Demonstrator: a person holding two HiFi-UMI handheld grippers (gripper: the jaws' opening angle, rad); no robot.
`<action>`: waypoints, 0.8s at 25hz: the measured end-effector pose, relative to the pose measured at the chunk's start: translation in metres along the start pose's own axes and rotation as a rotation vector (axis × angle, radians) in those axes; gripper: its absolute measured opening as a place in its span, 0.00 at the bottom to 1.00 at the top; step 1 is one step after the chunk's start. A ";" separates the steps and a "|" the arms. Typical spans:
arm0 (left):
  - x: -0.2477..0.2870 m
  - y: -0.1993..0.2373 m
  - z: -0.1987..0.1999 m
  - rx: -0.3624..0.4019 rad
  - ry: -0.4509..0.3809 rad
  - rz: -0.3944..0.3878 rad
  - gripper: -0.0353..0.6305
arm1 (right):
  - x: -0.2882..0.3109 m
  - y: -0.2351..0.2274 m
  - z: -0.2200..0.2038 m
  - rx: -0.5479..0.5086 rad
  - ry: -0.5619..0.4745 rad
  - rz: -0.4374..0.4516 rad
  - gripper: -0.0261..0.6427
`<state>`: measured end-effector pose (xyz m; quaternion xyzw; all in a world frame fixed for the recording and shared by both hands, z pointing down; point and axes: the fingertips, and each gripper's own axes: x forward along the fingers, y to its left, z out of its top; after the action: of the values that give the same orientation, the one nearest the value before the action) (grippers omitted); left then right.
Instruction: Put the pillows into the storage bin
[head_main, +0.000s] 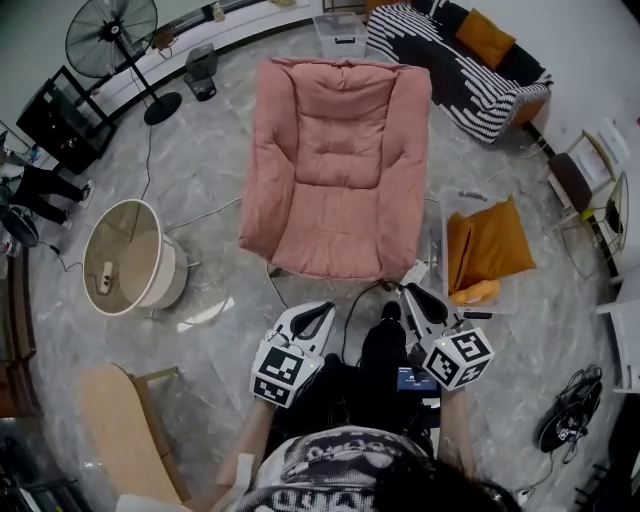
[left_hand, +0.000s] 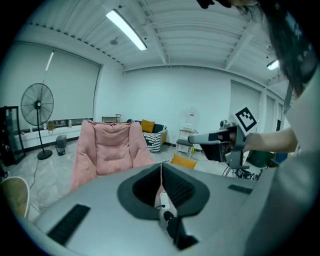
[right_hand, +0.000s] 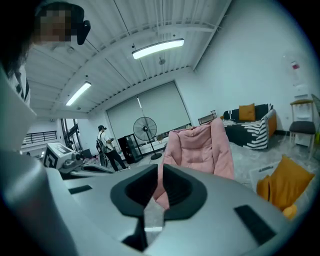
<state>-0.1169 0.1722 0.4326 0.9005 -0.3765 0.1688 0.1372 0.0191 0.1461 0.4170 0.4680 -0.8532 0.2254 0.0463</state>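
Left gripper (head_main: 327, 310) and right gripper (head_main: 409, 292), jaws closed empty; one bin (head_main: 470, 196) holds orange pillows (head_main: 495, 250).

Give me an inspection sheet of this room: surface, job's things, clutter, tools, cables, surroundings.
Surface: grey marbled floor, with a pink chair in the middle.
Job's things: clear bin to the right of the chair, with an orange pillow standing in it; second pillow on the sofa.
Clutter: shoes on the floor at right.
Tools: left tool shut, empty; right tool shut, empty.
Cables: a cable lies across the floor left of the chair.
Surroundings: fan, round table, a person standing far off.
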 end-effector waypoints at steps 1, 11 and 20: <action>-0.005 0.000 0.001 0.004 -0.005 0.007 0.08 | 0.000 0.004 0.000 -0.001 -0.002 0.003 0.06; -0.031 -0.007 0.011 0.035 -0.056 0.038 0.08 | 0.001 0.028 0.007 -0.131 -0.004 0.035 0.03; -0.036 -0.014 0.015 0.061 -0.075 0.040 0.08 | -0.007 0.034 0.012 -0.200 0.000 0.030 0.03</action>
<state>-0.1276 0.1995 0.4029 0.9023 -0.3938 0.1492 0.0922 -0.0033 0.1617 0.3929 0.4484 -0.8783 0.1399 0.0895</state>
